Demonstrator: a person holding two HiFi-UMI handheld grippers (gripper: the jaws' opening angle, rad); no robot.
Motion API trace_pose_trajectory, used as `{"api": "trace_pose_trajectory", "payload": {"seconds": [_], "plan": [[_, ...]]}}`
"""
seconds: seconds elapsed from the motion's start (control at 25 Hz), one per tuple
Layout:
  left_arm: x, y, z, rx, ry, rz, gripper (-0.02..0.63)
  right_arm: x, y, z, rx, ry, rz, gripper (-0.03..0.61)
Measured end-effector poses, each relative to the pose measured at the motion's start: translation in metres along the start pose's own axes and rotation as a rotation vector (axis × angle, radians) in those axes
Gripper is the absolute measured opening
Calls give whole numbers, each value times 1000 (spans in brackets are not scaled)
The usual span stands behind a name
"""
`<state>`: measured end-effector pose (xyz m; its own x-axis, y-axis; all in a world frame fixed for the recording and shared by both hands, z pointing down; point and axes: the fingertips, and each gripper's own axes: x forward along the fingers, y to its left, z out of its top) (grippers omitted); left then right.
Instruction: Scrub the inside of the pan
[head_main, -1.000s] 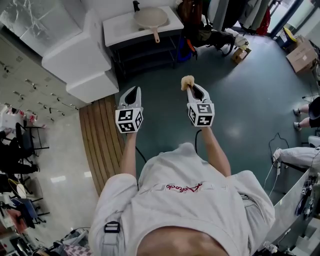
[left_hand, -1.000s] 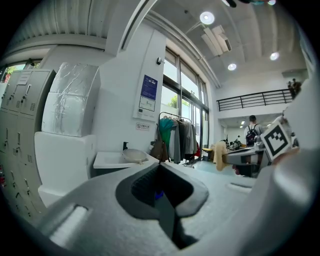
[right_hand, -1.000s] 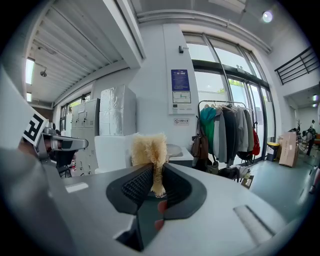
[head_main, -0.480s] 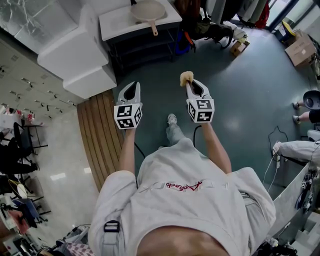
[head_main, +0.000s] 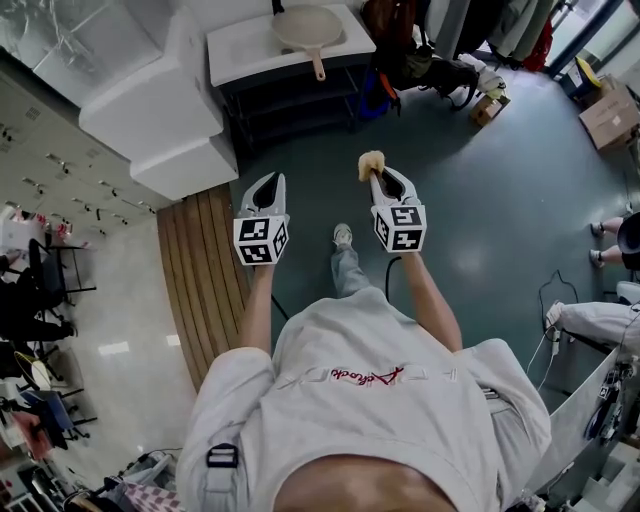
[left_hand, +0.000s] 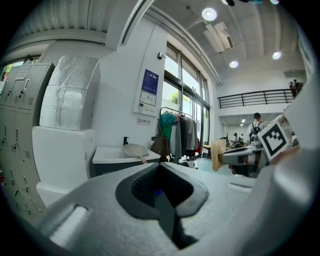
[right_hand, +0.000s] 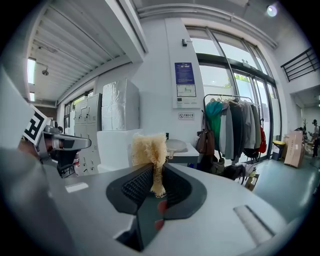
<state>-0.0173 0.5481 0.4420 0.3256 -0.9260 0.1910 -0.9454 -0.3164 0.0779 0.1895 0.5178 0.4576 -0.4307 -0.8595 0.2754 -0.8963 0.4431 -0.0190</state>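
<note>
A beige pan (head_main: 309, 27) with a long handle lies on a white counter (head_main: 240, 50) at the far end of the room; in the gripper views the pan (left_hand: 134, 150) (right_hand: 175, 145) shows small and distant. My right gripper (head_main: 377, 172) is shut on a tan fibrous scrubber (head_main: 371, 163), which sticks up from the jaws (right_hand: 149, 152). Level with it and to its left, my left gripper (head_main: 266, 186) is shut with nothing in it. Both are held in mid-air, well short of the pan.
The counter stands on a dark shelf frame (head_main: 290, 100). White wrapped blocks (head_main: 160, 110) sit to its left, beside a wooden floor strip (head_main: 200, 270). Bags and hanging clothes (head_main: 430, 50) are to the right, with cardboard boxes (head_main: 610, 110) further right.
The view has shifted slightly as the person steps forward; one foot now shows between the grippers. Both grippers keep their pose, the scrubber still held.
</note>
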Motion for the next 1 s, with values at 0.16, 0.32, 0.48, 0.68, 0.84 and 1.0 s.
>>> {"api": "trace_pose_trajectory", "payload": {"seconds": [0.16, 0.32, 0.48, 0.68, 0.84, 1.0], "plan": [[29, 16, 3, -2, 12, 8, 0, 35, -7, 6, -6, 10, 21, 66], [64, 29, 7, -5, 22, 8, 0, 70, -22, 11, 0, 17, 25, 66], [103, 39, 13, -11, 38, 9, 0, 104, -41, 21, 4, 26, 29, 66], [156, 47, 31, -15, 42, 11, 0, 147, -69, 37, 8, 39, 39, 66], [197, 61, 42, -19, 47, 21, 0, 186, -88, 51, 6, 48, 52, 66], [238, 73, 50, -29, 54, 31, 0, 223, -107, 61, 0, 57, 66, 66]]}}
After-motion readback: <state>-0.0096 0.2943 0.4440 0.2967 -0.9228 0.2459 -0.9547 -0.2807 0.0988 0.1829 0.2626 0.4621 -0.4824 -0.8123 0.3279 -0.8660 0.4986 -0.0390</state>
